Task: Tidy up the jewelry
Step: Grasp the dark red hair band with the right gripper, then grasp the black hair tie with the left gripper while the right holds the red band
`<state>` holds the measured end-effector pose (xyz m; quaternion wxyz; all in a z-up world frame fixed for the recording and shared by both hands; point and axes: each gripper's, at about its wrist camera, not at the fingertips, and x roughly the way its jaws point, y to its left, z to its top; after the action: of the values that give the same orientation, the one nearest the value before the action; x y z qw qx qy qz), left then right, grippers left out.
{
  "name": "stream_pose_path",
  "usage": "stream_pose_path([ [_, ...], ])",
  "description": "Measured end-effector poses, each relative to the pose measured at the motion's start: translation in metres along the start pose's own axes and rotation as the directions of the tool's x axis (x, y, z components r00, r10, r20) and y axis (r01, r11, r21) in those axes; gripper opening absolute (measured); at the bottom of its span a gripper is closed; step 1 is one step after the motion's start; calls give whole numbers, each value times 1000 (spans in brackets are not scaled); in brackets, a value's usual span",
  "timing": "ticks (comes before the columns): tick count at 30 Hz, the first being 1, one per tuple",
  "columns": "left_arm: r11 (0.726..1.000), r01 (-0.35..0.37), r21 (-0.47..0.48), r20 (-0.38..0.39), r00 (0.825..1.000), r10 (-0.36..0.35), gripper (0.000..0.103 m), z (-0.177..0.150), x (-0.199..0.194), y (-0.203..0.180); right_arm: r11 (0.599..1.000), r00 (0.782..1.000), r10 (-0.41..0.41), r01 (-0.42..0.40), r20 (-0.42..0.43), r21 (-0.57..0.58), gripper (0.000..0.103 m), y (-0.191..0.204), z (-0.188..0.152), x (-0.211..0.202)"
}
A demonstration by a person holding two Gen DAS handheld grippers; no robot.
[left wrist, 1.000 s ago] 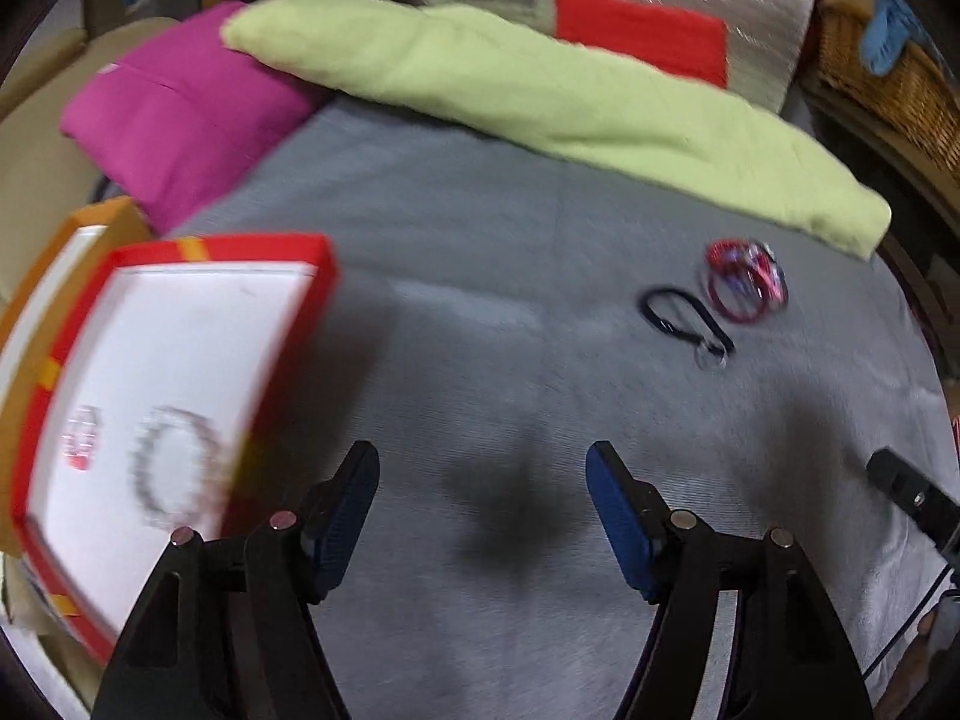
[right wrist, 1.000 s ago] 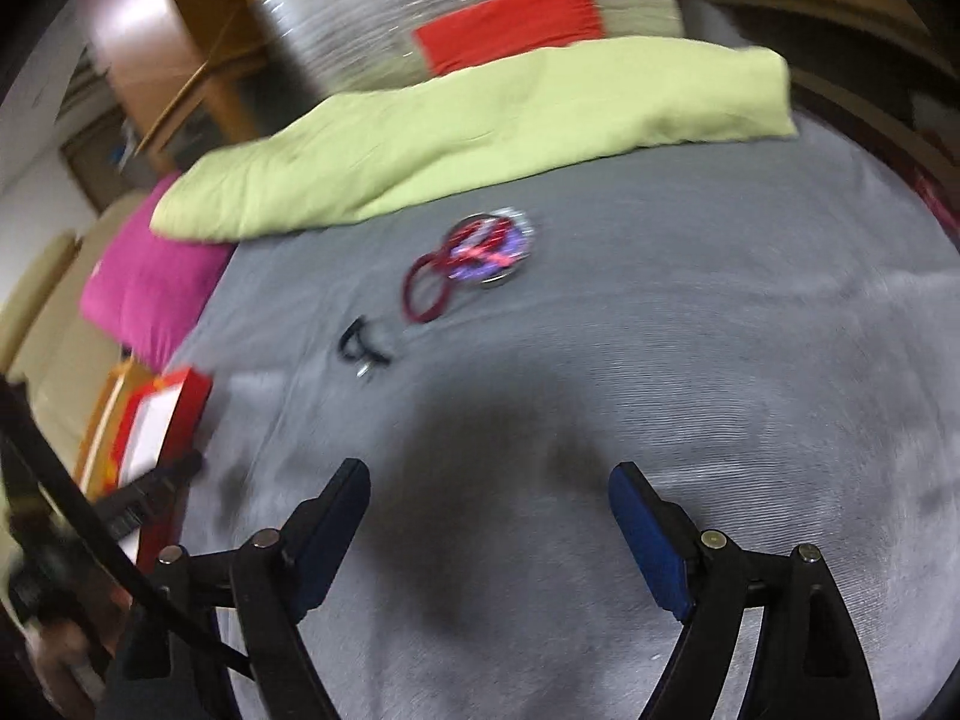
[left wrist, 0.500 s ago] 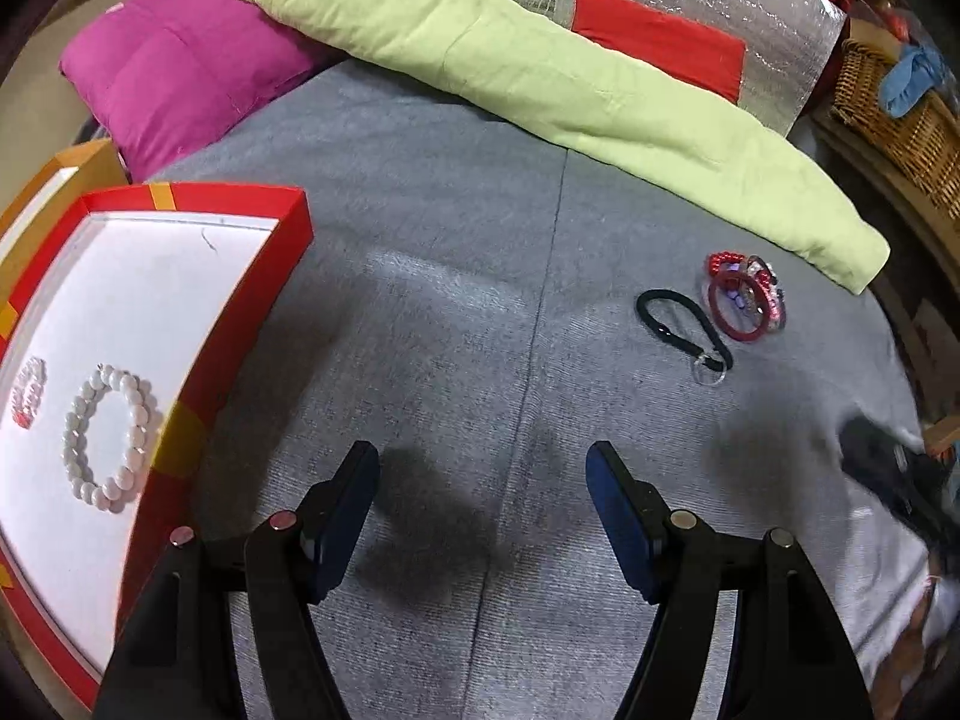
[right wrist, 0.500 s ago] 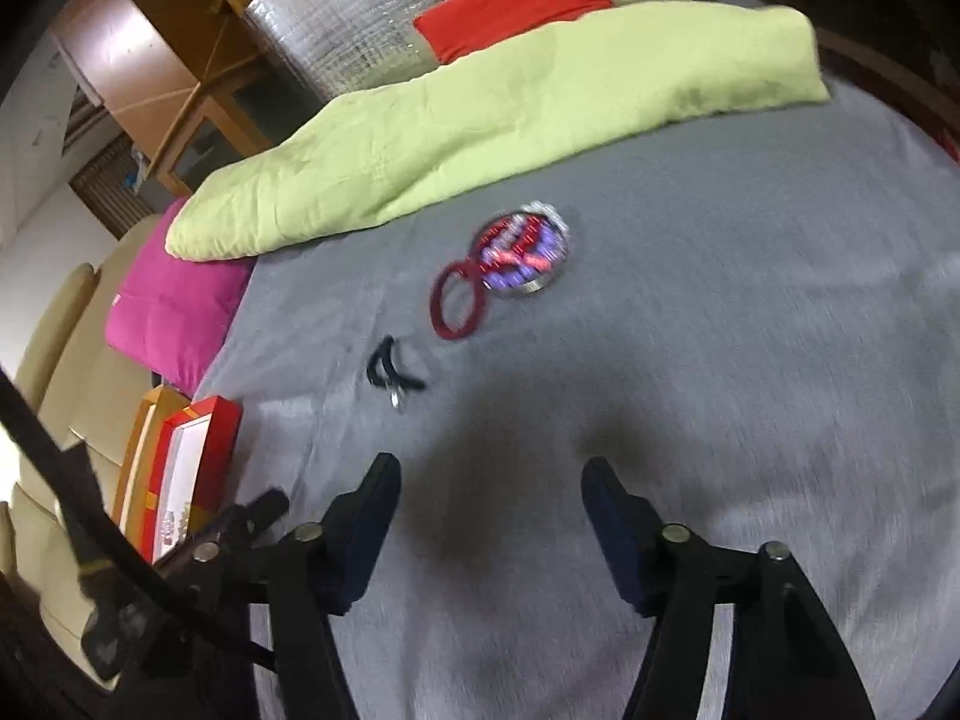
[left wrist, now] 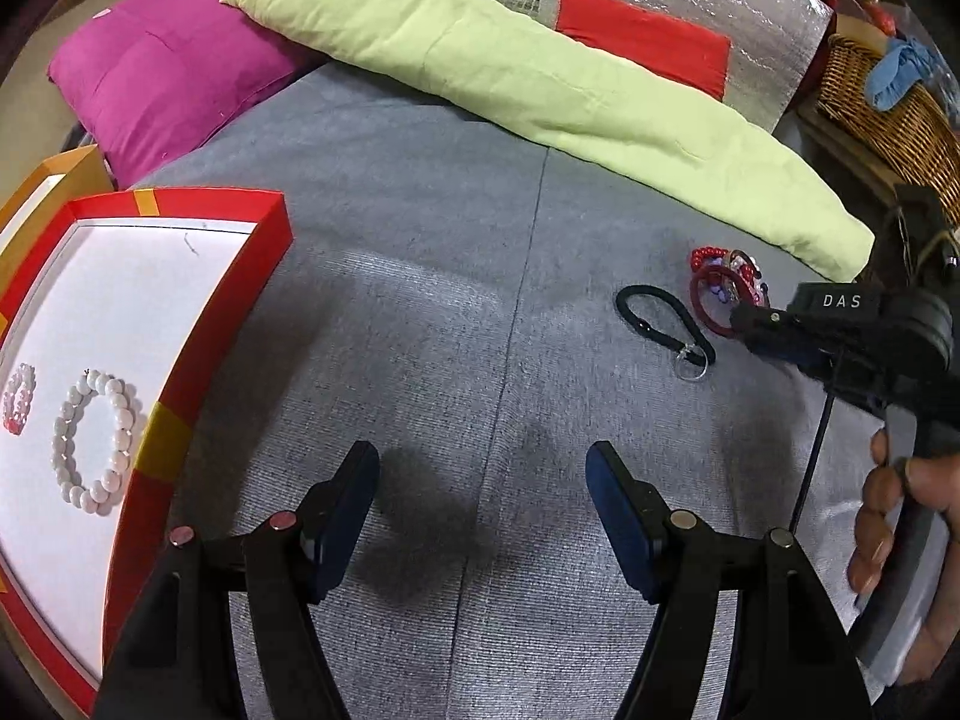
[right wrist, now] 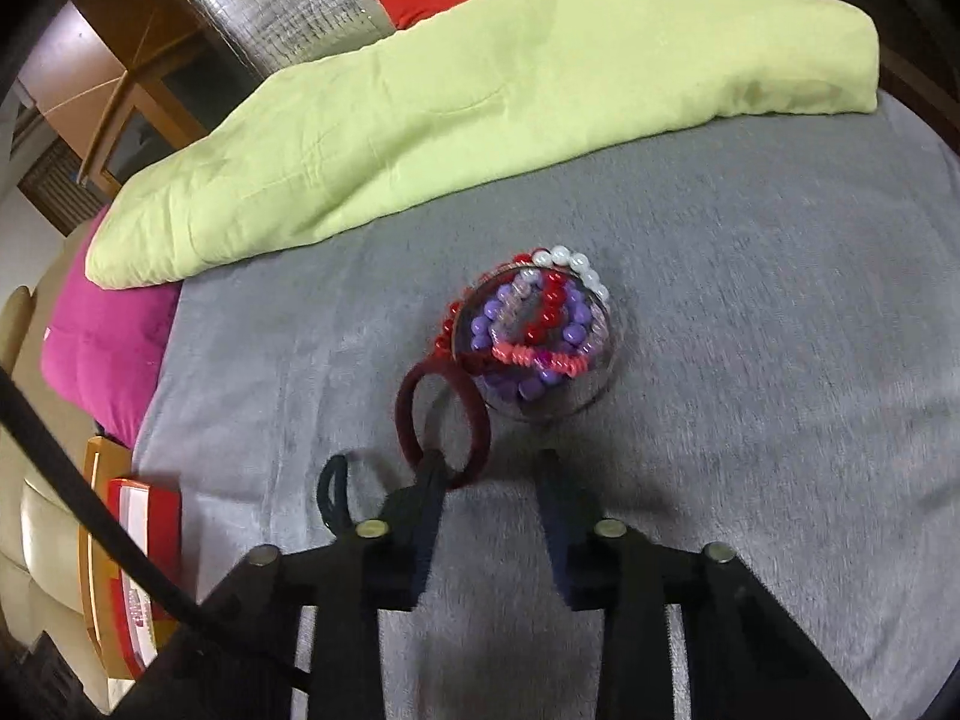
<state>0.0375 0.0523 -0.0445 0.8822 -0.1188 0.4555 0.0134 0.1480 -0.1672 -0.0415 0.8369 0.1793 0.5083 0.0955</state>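
A red-rimmed white tray (left wrist: 240, 300) at the left holds a white bead bracelet (left wrist: 127, 420) and a pink one (left wrist: 18, 396). My left gripper (left wrist: 480, 462) hangs open over the bare grey cover. To the right lie a black hair tie (left wrist: 636, 315), a dark red hair tie (left wrist: 699, 306) and a small clear bowl of bead bracelets (left wrist: 732, 276). My right gripper (right wrist: 495, 468) is closing just short of the bowl (right wrist: 534, 330). Its left finger overlaps the near edge of the dark red hair tie (right wrist: 403, 414). The pads are still apart and press on nothing. The black hair tie (right wrist: 333, 486) lies to its left.
A long green blanket (left wrist: 540, 90) and a magenta pillow (left wrist: 168, 72) border the far side of the cover. A wicker basket (left wrist: 888, 102) stands at the far right. An orange box (left wrist: 60, 168) sits behind the tray. A person's hand (left wrist: 888, 516) holds the right gripper's handle.
My right gripper has moved forward to the bowl and the dark red hair tie, and its jaws have narrowed a lot. The left gripper has stayed open in place.
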Motion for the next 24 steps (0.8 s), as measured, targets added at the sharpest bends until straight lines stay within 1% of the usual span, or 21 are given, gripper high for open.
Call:
stream_pose_path([
  [1,1000,-2,0,0,1000,2,72,0,1,0,1000,1000,2,-2,-3,-8,5,1,1,-1],
  [5,1000,-6,-1,12,1000,7,72,0,1,-1,999,998,-19,22,61,-50,5,-5,-10,-23],
  [8,1000,-8,13,23,1000,7,72,-2,0,-6,997,994,-17,25,104,-72,5,-17,-25,-51],
  [11,999,-13,37,32,999,12,72,-3,1,-11,997,990,-15,25,140,-70,5,-32,-38,-74],
  [14,999,-10,46,33,999,9,72,2,-2,-16,999,987,19,-15,162,-30,5,-44,-46,-84],
  [16,999,-1,46,45,999,-1,72,9,-5,-23,999,985,42,-39,168,-20,5,-47,-44,-85],
  [18,999,-3,55,35,999,1,72,21,-3,-36,998,983,58,-55,172,-18,5,-51,-42,-86],
  [21,998,-1,65,5,1000,1,72,41,8,-69,996,979,88,-89,181,1,5,-60,-40,-91],
  [23,996,-6,90,9,1000,5,72,48,11,-90,995,977,94,-98,192,11,5,-64,-38,-94],
  [24,993,-23,117,18,1000,21,72,52,16,-105,994,976,99,-105,196,22,5,-67,-37,-95],
])
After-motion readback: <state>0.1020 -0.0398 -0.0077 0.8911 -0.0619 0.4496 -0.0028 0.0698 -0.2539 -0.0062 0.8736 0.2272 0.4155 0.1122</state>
